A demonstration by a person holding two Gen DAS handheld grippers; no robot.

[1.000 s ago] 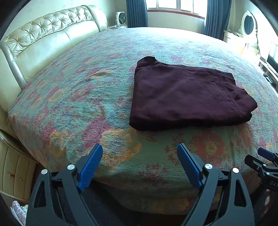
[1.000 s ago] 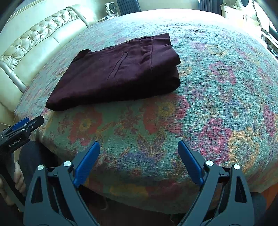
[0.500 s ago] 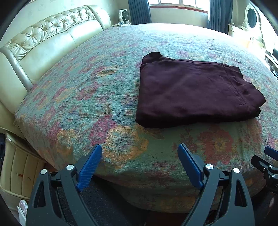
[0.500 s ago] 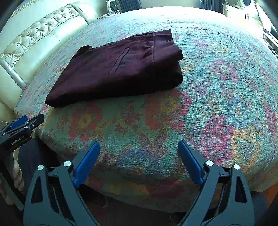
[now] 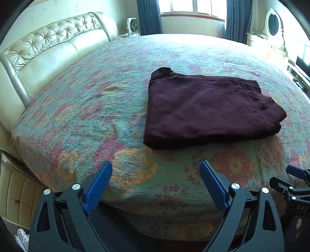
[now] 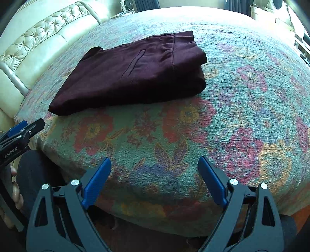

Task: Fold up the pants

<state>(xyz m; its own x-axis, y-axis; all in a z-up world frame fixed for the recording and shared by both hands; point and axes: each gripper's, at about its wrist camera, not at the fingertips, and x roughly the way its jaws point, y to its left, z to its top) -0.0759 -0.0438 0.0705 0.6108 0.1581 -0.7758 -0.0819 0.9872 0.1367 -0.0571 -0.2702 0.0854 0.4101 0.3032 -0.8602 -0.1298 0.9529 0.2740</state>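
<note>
Both grippers stand with their blue-padded jaws spread wide and nothing between them. In the left wrist view the left gripper (image 5: 156, 182) fills the bottom of the frame, its tips over the near edge of the bed, and the tip of the right gripper (image 5: 296, 174) pokes in at the lower right edge. In the right wrist view the right gripper (image 6: 155, 177) sits low in the frame the same way, over the edge of the floral bedspread (image 6: 242, 116), while the left gripper (image 6: 21, 131) shows at the left edge with a hand (image 6: 15, 186) partly visible below it at the lower left. Beyond the jaws, well apart from both grippers, the dark maroon pants (image 5: 205, 110) lie folded into a flat, roughly rectangular stack on the bedspread (image 5: 87, 108), right of centre in the left wrist view and in the upper middle of the right wrist view (image 6: 133, 71). A seam and a slit pocket show on the top layer, and the thicker folded edge lies toward the right of the frame. A cream tufted headboard (image 5: 50, 52) runs along the upper left of the left wrist view. At the top of that view are a window (image 5: 191, 7) with dark blue curtains (image 5: 149, 17) and a small fan (image 5: 132, 25).
</note>
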